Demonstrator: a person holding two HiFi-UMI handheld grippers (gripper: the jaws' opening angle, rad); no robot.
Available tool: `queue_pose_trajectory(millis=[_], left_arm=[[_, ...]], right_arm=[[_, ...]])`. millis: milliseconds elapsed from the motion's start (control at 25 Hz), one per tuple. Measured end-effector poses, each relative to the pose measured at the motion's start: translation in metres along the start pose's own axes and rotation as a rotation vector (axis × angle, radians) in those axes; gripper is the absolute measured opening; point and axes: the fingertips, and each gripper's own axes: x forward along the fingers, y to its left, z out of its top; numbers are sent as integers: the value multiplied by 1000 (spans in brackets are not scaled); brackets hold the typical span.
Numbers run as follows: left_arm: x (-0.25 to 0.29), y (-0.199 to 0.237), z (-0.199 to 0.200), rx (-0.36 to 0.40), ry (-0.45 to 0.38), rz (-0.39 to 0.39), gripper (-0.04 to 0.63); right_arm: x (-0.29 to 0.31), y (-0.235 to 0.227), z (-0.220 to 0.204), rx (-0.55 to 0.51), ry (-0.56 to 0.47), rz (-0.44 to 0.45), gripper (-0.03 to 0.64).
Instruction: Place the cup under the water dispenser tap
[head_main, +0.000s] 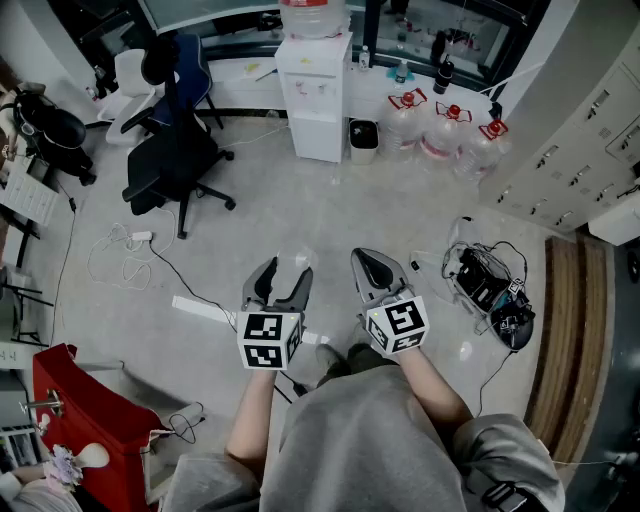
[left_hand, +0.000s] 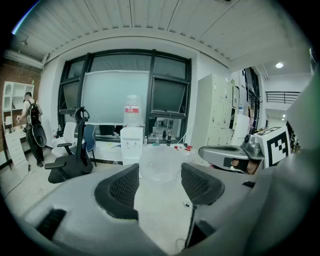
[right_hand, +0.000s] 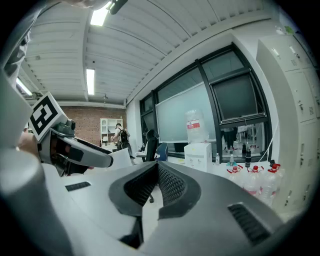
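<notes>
Closest, at the bottom of the head view: grey-clad torso (head_main: 380, 440), both forearms stretched forward. Pinched upright between the pads of the left gripper (head_main: 288, 275), touched on both sides: clear plastic cup (left_hand: 159, 165), near the centre of the head view, over bare floor. Just right of it, right gripper (head_main: 378, 268), jaws pressed together on nothing. Well apart, at top centre against the window wall: white water dispenser (head_main: 314, 95) with a bottle on top. Right of that, small bin (head_main: 363, 140), then three large water bottles (head_main: 445, 130) with red caps. Upper left: black office chair (head_main: 175, 160). Left of centre, loose on the floor: white cables (head_main: 125, 255).
</notes>
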Motion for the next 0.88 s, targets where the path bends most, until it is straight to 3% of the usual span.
queue_pose_trajectory(millis=[360, 880], left_arm=[[7, 14, -10, -7, 16, -30, 268], [103, 36, 17, 18, 66, -32, 268]], right_arm=[[10, 7, -3, -12, -1, -25, 9], [86, -63, -5, 16, -10, 13, 11]])
